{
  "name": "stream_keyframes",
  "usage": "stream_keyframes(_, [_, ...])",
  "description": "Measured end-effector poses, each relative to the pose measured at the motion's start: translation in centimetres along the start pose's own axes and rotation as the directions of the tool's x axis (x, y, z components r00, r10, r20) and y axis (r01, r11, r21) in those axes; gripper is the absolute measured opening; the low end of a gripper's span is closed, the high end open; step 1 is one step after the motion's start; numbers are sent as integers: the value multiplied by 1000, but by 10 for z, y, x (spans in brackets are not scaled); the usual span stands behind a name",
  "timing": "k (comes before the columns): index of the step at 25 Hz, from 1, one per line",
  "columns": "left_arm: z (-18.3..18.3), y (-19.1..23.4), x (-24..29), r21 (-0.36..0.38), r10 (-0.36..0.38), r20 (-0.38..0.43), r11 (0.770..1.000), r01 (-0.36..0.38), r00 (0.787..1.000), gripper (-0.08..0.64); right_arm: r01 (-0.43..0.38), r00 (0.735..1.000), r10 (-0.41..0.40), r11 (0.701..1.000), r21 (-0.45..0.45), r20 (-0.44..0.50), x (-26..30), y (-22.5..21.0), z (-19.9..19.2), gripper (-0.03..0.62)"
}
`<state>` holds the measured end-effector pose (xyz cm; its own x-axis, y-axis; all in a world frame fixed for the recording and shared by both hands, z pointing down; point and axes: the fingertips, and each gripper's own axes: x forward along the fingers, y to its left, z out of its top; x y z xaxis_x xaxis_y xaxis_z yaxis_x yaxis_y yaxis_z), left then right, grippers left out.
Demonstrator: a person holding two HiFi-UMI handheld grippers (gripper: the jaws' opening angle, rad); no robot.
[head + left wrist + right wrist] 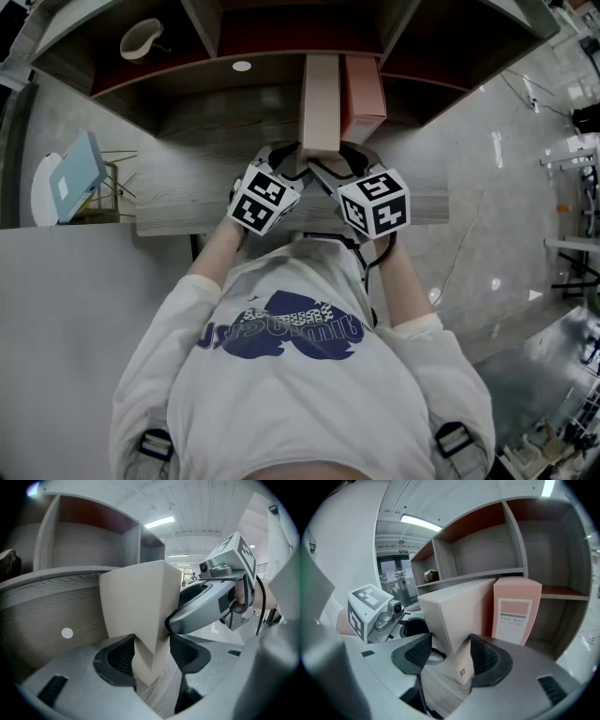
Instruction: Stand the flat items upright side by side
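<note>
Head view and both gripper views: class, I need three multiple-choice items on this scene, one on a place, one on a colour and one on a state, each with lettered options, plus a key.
1. Where does the pink file box stand?
A) on the desk, just right of the beige file box
B) on the top shelf
C) on the floor

2. What colour is the box between the claws?
A) blue
B) beige
C) black

3. What is the state of the beige file box?
A) lying untouched
B) gripped by one claw only
C) gripped by the left claw and the right claw

Key:
1 A, as the head view shows it beside the beige box on the desk.
2 B, as both gripper views show beige sides between the jaws.
3 C, as each gripper view shows its own jaws pressing on the box.
</note>
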<state>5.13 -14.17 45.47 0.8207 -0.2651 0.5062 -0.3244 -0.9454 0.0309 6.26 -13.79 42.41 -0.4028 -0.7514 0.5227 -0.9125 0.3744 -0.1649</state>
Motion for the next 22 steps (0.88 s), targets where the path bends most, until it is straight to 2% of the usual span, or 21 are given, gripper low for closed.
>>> stream_keyframes(17, [12, 9, 27, -67, 31, 25, 997, -29, 999, 245, -35, 999, 34, 999, -27, -27, -8, -29, -2, 199])
stream_keyframes(22, [16, 11, 36, -72, 30, 23, 997, -28, 999, 245, -9, 1000, 8, 999, -42, -28, -15, -39, 0, 197])
